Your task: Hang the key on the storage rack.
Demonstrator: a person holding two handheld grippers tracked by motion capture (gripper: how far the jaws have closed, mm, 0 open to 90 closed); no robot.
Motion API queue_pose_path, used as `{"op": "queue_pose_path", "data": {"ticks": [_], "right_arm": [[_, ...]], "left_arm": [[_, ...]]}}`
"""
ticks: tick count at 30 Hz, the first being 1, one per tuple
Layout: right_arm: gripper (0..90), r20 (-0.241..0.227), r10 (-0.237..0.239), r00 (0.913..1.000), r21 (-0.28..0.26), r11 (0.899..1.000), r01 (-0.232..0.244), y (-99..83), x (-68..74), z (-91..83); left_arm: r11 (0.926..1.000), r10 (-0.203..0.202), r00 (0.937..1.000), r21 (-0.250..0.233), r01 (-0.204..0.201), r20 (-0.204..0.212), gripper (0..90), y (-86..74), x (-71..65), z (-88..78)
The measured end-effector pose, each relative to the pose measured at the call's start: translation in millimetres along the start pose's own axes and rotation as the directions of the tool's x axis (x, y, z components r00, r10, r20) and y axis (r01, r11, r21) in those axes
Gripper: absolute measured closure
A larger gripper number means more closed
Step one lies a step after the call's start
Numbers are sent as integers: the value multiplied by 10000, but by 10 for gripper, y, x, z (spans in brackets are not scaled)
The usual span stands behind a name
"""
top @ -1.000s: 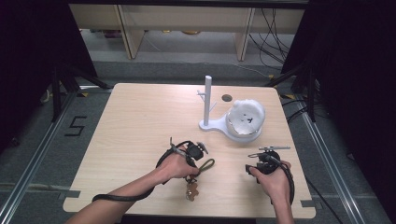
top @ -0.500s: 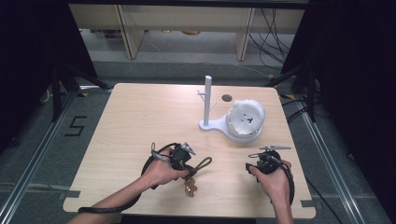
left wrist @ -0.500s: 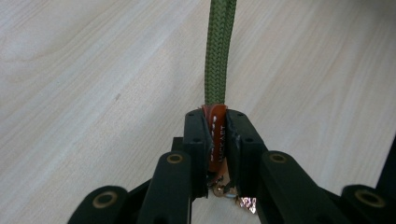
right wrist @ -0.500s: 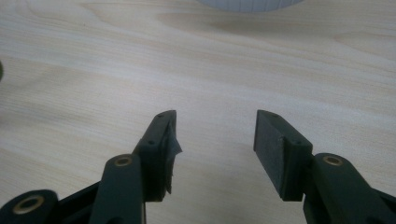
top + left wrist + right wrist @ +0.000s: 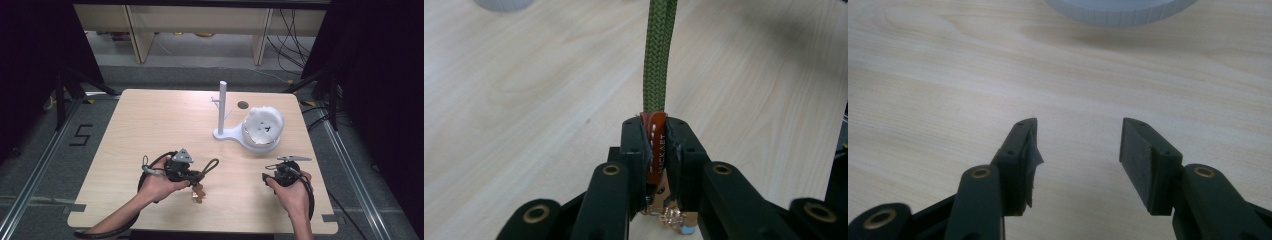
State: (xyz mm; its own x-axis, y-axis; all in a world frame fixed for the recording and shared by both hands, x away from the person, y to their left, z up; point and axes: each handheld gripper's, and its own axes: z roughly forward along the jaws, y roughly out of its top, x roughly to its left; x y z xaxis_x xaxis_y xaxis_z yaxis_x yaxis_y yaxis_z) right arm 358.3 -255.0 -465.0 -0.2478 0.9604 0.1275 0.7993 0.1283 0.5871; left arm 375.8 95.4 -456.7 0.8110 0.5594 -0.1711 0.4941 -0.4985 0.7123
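Gripping the keychain (image 5: pixel 657 150) by its leather tab, left gripper (image 5: pixel 655 131) clamps tight; cord (image 5: pixel 659 55) light, floppy. Right gripper (image 5: pixel 1079 146) agape w/ nothing.

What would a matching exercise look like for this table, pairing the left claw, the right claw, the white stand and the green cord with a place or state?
Things:
1. left claw
2. right claw
3. white stand
4. green cord

Places or states:
A. upright, far side of the table
B. open, nothing between the jaws
C. stretches away from the brown tab
D. shut on the brown tab

Pairs: 1-D, 2-B, 3-A, 4-C
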Motion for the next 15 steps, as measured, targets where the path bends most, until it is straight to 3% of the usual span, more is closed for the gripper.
{"op": "queue_pose_path", "data": {"ticks": [1, 2, 3, 4, 7, 8, 9, 13, 15], "right_arm": [[503, -11, -5, 10000, -49, 10000, 5, 1, 2, -2], [503, 7, -54, 10000, -108, 9999, 54, 2, -1, -3], [503, 35, -39, 10000, -157, 9999, 39, 5, 1, -3], [504, 107, 177, 9998, -132, 9998, -176, 12, 16, -15], [504, -54, 274, 9996, -250, 9993, -275, 16, 32, -20], [504, -44, 202, 9998, -246, 9995, -203, 15, 30, -22], [504, -38, 198, 9998, -272, 9994, -199, 15, 32, -22], [504, -87, -57, 9999, -496, 9988, 52, 4, 22, 5], [505, -71, 145, 9999, -371, 9992, -148, 10, 44, -11]], "left_arm": [[9997, 52, 9999, -241, -54, -87, 789, 1, 11, -19], [9996, 245, 9997, -150, -246, -97, 789, 3, 32, -48], [9987, 238, 9996, -456, -245, -155, 789, 0, 42, -70], [9984, 404, 9990, -394, -410, -183, 789, -2, 65, -101], [9964, 150, 9993, -830, -179, -356, 789, -15, 83, -146], [9969, 327, 9987, -702, -354, -395, 789, -17, 106, -178], [9954, 77, 9990, -946, -118, -430, 789, -24, 98, -190], [9936, 106, 9987, -1120, -161, -489, 789, -34, 110, -261], [9932, 132, 9984, -1149, -194, -546, 789, -39, 128, -295]]}}
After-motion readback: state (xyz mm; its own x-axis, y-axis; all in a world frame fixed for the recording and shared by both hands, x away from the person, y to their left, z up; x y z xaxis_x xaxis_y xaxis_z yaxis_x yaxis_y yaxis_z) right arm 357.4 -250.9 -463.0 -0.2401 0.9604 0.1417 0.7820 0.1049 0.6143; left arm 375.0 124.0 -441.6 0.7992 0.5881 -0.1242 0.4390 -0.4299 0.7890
